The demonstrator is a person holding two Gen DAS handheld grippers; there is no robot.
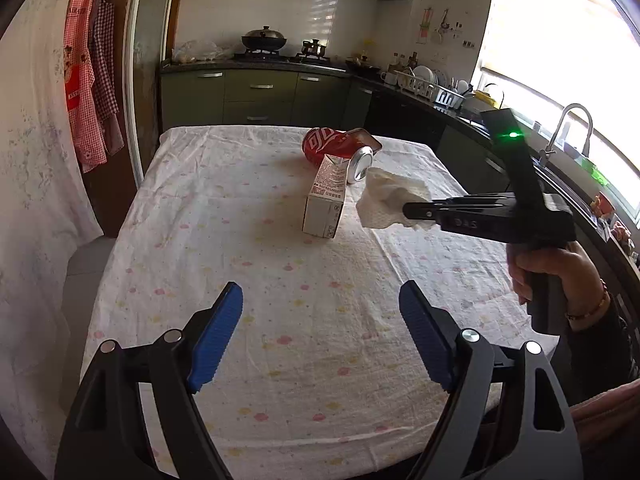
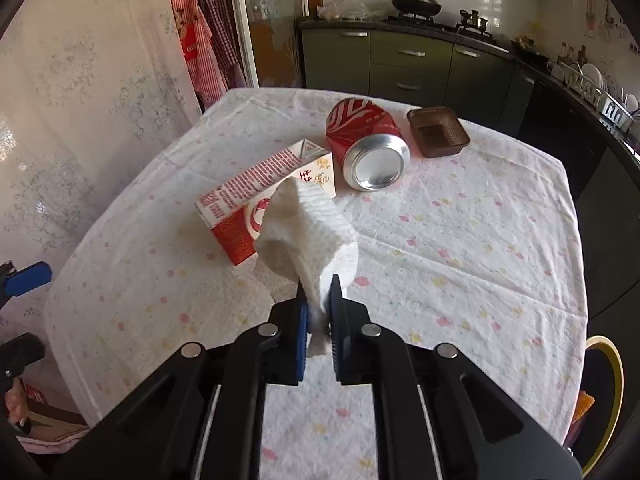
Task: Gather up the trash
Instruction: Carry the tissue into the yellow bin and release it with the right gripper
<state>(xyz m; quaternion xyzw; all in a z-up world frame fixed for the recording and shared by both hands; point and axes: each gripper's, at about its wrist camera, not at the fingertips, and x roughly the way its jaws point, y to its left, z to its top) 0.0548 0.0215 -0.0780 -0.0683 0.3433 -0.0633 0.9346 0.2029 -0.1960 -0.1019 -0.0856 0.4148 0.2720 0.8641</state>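
Now your right gripper (image 2: 319,300) pinches the crumpled white paper towel (image 2: 308,228), lifted clear of the tablecloth (image 2: 460,240). Your left gripper (image 1: 320,308), spread and empty, faces the white-and-red carton (image 1: 326,200) lying lengthwise toward the far edge, nearer than the red can (image 1: 340,152).

Table (image 1: 280,320) w/ white cloth, small pink and yellow flower print, wrinkled, hanging over the edges. On it, ahead of the right gripper (image 2: 319,308): red-and-white carton (image 2: 240,208) lying on its side, nearest the fingertips, a bit left. Just past it, red soda can (image 2: 364,140) also on its side, silver base facing the gripper, close beside the carton's far end; touching or not, can't tell. Right of the can, near it: small brown plastic tray (image 2: 438,132), upright, near the far edge. Rest of cloth bare, incl. stretch under the left gripper (image 1: 320,336).
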